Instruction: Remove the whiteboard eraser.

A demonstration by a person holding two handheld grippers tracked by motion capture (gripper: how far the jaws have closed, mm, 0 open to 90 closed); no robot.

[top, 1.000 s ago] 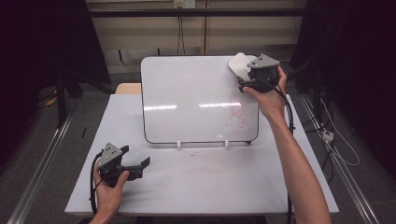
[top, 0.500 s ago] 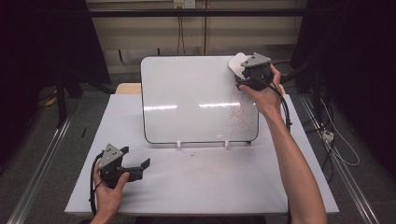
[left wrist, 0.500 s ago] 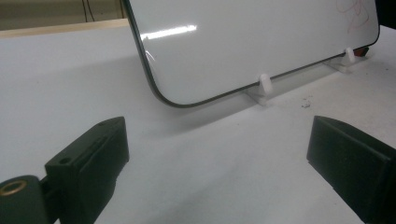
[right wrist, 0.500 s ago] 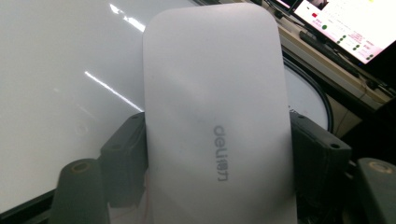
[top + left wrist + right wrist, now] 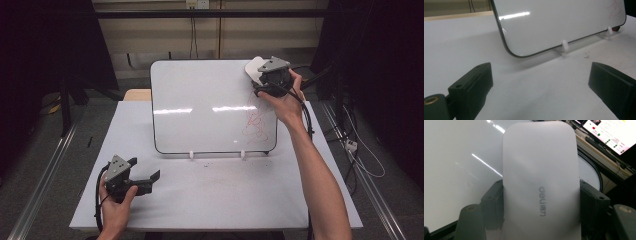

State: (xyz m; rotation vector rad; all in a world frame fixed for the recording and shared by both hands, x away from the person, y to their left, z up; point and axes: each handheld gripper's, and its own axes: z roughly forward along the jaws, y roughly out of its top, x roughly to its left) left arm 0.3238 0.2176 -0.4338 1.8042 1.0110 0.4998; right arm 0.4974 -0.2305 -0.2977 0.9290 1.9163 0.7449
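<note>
A whiteboard [image 5: 210, 105] stands tilted on the white table [image 5: 225, 200], with a red scribble [image 5: 255, 122] at its lower right. At the board's top right corner my right gripper [image 5: 258, 79] is shut on a white eraser [image 5: 253, 68]. In the right gripper view the eraser [image 5: 540, 182] stands between the black pads [image 5: 494, 205], which press on its two long sides. These jaws have just been closing on it. My left gripper [image 5: 145, 169] rests on the table at the front left, open, with nothing between its fingers [image 5: 474, 85].
Two white clips [image 5: 191, 155] hold the board's lower edge. Red specks lie on the table in front of them. A wooden piece [image 5: 137, 94] sits behind the board's left side. Cables [image 5: 360, 155] trail on the floor at right, and a lit screen [image 5: 614, 135] stands beyond the board.
The right gripper has drawn in slightly on the eraser at the board's corner. Both hands stay where they were.
</note>
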